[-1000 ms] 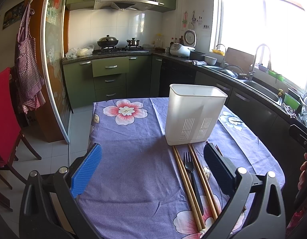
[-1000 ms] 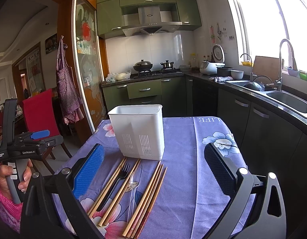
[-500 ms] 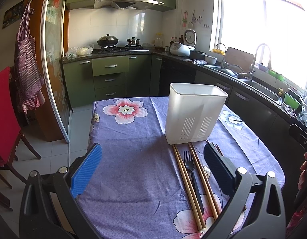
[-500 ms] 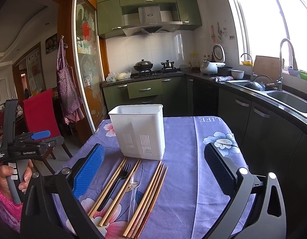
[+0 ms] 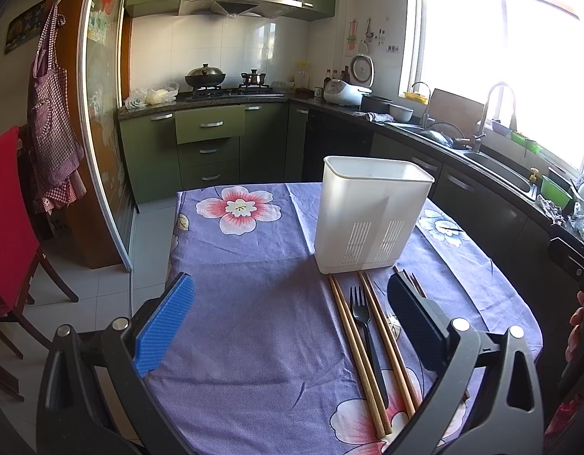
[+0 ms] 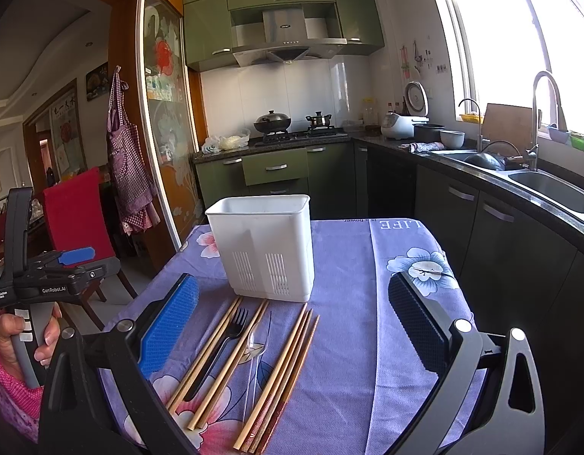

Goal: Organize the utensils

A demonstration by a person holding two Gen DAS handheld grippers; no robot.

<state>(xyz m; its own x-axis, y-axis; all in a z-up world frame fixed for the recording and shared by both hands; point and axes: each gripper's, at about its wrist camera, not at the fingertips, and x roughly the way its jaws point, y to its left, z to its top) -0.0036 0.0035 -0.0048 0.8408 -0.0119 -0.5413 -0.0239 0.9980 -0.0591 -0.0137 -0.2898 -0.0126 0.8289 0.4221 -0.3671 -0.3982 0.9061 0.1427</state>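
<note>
I see a green-cabinet kitchen and a table under a purple floral cloth (image 6: 398, 341) printed "LIFE", while the left gripper (image 6: 77, 257), seen from the right camera, reads "GenRobot.AI". On the cloth lie wooden chopsticks (image 6: 284, 375), a black plastic fork (image 6: 223, 341) and a clear spoon (image 6: 254, 349), side by side just in front of a white slotted utensil holder (image 6: 267, 246) whose inside I cannot see. My left gripper (image 5: 288, 326) and right gripper (image 6: 292, 326) both gape wide above the table, gripping nothing.

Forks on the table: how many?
1. A black fork lies between the chopsticks, in front of the white holder. Beside it is a clear spoon, not a fork.
</note>
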